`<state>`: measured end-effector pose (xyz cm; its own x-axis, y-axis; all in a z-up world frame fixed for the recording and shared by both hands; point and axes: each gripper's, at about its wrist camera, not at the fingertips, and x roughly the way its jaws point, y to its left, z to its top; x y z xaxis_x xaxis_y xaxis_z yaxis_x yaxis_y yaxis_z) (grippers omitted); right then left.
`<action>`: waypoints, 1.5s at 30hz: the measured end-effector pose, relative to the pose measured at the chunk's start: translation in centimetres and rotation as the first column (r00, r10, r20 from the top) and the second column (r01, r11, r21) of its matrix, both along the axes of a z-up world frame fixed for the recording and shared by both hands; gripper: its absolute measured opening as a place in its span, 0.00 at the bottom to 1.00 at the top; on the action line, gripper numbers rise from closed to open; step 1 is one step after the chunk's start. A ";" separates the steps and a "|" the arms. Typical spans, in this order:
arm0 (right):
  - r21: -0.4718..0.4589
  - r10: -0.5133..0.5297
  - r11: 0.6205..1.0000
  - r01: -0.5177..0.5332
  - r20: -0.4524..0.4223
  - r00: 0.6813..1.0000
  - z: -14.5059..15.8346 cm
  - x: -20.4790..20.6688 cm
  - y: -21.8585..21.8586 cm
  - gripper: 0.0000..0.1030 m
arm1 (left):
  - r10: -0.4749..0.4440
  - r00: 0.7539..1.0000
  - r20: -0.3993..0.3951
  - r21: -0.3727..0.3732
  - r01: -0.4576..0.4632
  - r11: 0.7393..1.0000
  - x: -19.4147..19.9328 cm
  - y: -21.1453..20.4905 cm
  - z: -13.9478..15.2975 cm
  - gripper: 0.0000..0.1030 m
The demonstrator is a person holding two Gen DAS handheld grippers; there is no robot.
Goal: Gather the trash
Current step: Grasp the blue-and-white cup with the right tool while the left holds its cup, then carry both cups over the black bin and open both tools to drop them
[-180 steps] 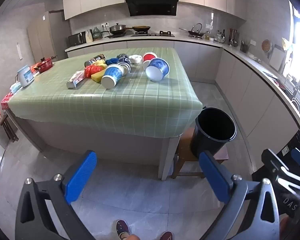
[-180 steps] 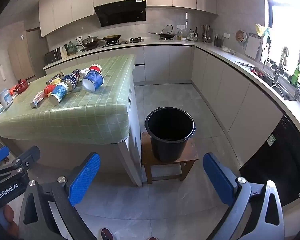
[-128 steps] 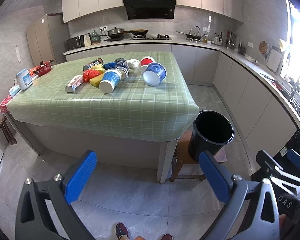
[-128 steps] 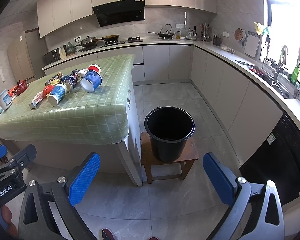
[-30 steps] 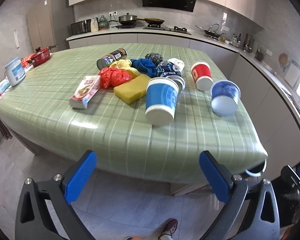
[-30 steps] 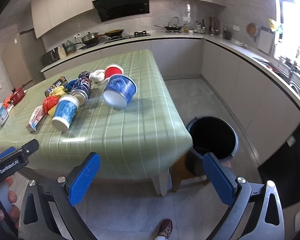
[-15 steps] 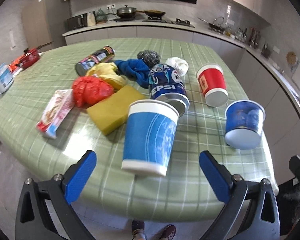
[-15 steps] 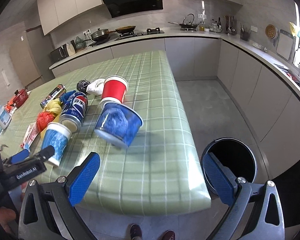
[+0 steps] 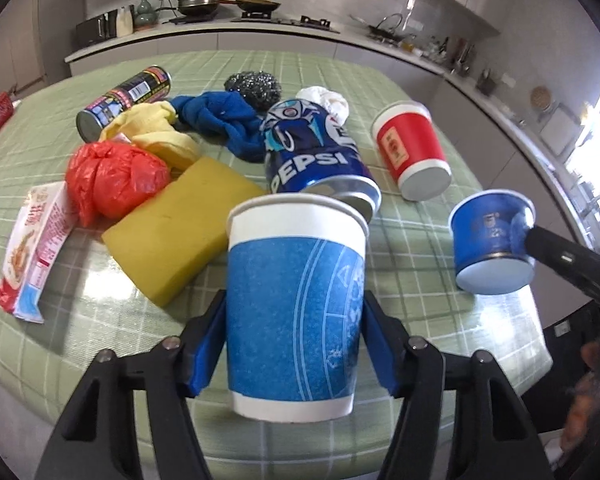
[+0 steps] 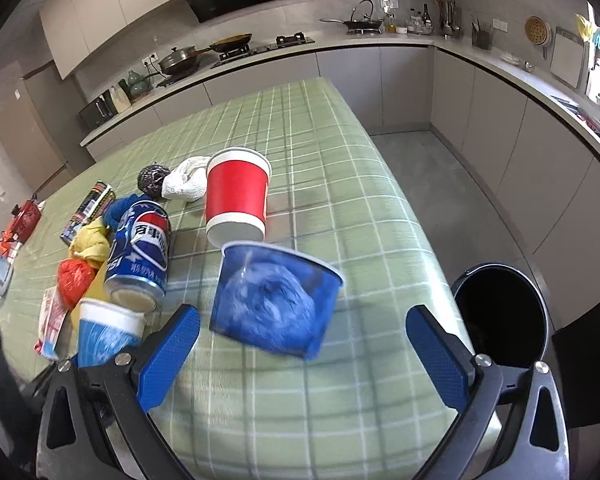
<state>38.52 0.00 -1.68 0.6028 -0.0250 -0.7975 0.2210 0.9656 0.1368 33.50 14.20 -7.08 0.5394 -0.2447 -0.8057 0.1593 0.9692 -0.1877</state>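
Left hand-held gripper (image 9: 294, 344) has just been closing on the tall blue paper cup (image 9: 296, 304) — blue pads sit against both sides of the cup wall, so I read it as clamped on it. The cup stands mouth-down on the tabletop (image 9: 412, 256), at the near edge of the trash pile. Grabbing it low across the body makes sense: it's the closest item, with free space either side for the pads.

Right hand-held gripper (image 10: 302, 344) is wide open, nothing gripped. The squat blue cup (image 10: 276, 300) sits between and ahead of its fingers, tilted and blurred; the pads are clear of it. Looks like a lined-up approach, grasp not yet made.

Rest of the trash is untouched behind: Pepsi can (image 9: 314, 152) on its side, red cup (image 9: 412, 152), yellow sponge (image 9: 180, 228), red bag (image 9: 114, 176), snack packet (image 9: 36, 240).

View differences:
- Right wrist view shows the black bucket (image 10: 500, 316) off the table's right corner, the likely drop target — the left view doesn't show it.
- Left wrist view shows pad contact on the tall cup; in the right view that cup is just a sliver at lower left.
- Left view also catches one right-gripper finger beside the squat cup.
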 end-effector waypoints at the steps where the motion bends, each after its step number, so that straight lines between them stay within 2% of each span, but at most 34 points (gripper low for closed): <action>1: 0.003 -0.005 1.000 0.005 -0.006 1.000 -0.3 0.5 0.1 1.00 | -0.006 1.000 0.003 -0.011 0.006 1.000 -0.1 0.3 0.0 0.60; 11: 0.071 -0.049 0.996 0.055 -0.085 0.995 -3.5 3.8 -0.1 1.00 | -0.051 0.999 0.012 -0.004 0.051 0.999 0.4 0.3 0.3 0.59; 12: 0.076 -0.049 0.996 0.055 -0.080 0.996 -3.6 3.8 -0.1 0.94 | -0.054 0.998 0.007 -0.005 0.054 0.999 0.6 0.3 0.3 0.59; 13: 0.079 -0.042 0.996 0.048 -0.080 0.996 -3.7 3.9 -0.1 0.82 | -0.055 0.998 0.006 -0.005 0.055 0.998 0.7 0.3 0.2 0.59; 14: 0.092 -0.027 0.995 0.035 -0.083 0.996 -3.9 4.0 0.0 0.76 | -0.054 0.999 0.007 -0.006 0.054 0.999 0.8 0.4 0.2 0.59; 19: 0.082 -0.009 0.997 0.013 -0.058 0.998 -3.8 3.5 0.1 0.76 | -0.054 0.998 0.016 -0.010 0.054 0.999 0.8 0.3 0.3 0.57; 26: 0.026 0.027 0.999 -0.027 0.004 1.000 -1.8 1.9 0.4 0.76 | -0.038 0.998 0.053 -0.028 0.040 0.999 0.1 0.3 1.6 0.56; 32: 0.020 0.018 1.000 -0.019 0.024 1.000 -0.8 -0.1 -0.5 0.76 | -0.077 0.994 0.077 -0.033 0.080 0.996 -0.4 -0.9 3.0 0.56; 39: 0.007 -0.088 0.996 0.088 0.039 0.995 0.2 -3.0 -4.1 0.76 | -0.165 0.982 0.096 -0.058 0.171 0.984 0.0 -3.8 3.6 0.56; 45: -0.008 -0.214 0.977 0.214 0.050 0.976 1.0 -6.4 -7.9 0.76 | -0.279 0.954 0.112 -0.074 0.288 0.955 0.0 -7.6 4.0 0.56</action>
